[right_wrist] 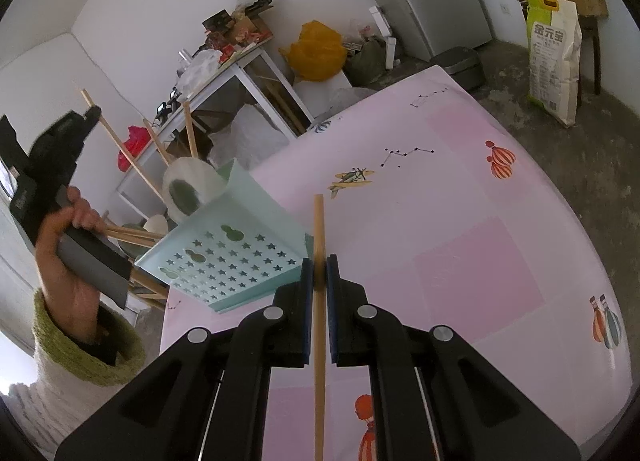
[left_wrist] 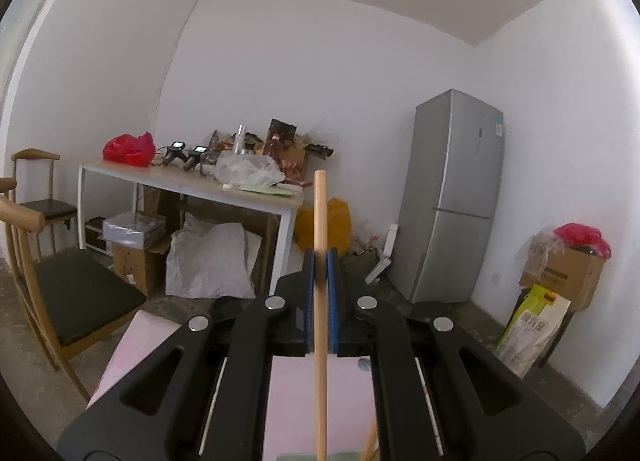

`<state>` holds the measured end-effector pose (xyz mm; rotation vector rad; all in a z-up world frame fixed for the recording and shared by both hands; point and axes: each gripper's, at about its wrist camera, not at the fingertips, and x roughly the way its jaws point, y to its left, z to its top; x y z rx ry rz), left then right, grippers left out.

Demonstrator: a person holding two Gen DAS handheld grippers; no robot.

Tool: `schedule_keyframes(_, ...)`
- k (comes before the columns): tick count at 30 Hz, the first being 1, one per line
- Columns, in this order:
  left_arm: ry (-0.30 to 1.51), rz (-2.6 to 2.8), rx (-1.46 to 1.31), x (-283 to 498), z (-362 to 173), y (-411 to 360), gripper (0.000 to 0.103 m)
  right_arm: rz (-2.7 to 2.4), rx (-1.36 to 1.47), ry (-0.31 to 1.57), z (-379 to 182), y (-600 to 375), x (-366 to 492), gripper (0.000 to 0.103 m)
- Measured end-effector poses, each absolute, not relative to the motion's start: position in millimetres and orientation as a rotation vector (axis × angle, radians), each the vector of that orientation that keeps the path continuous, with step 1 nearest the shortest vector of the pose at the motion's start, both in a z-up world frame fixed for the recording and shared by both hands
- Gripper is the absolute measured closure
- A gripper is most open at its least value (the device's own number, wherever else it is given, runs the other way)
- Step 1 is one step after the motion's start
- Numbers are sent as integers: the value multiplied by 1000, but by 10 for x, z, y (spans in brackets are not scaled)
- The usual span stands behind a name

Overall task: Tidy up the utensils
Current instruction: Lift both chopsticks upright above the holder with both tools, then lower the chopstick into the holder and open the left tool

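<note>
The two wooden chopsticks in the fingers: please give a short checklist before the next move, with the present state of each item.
1. Left gripper shut on its wooden chopstick: ok.
2. Right gripper shut on the second wooden chopstick: ok.
3. Pale green star-holed plastic rack on the pink tablecloth: ok.
4. Rack upright: not ok, tilted.
5. Free slot in the rack: cannot tell.

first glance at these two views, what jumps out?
Each gripper is shut on a wooden chopstick: left gripper on the left chopstick, right gripper on the right chopstick. In the right wrist view, a mint-green utensil holder sits at the pink tablecloth's left edge.
</note>
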<state>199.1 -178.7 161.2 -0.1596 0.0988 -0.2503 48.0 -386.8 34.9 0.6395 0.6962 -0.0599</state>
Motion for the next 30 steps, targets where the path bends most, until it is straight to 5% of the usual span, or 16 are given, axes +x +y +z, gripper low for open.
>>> schedule_keyframes(16, 125, -264, -151, 1855, 1330, -1595, 96, -65, 614, 693, 405, -3782, 428, 96)
schedule_keyframes(24, 136, -300, -155, 1584, 1312, -1368, 76, -62, 586, 682, 507, -3671, 408, 96)
schedule_keyframes(30, 115, -350, -122, 1238, 1440, -1173, 50, -40, 537, 640, 729, -3544, 395, 96)
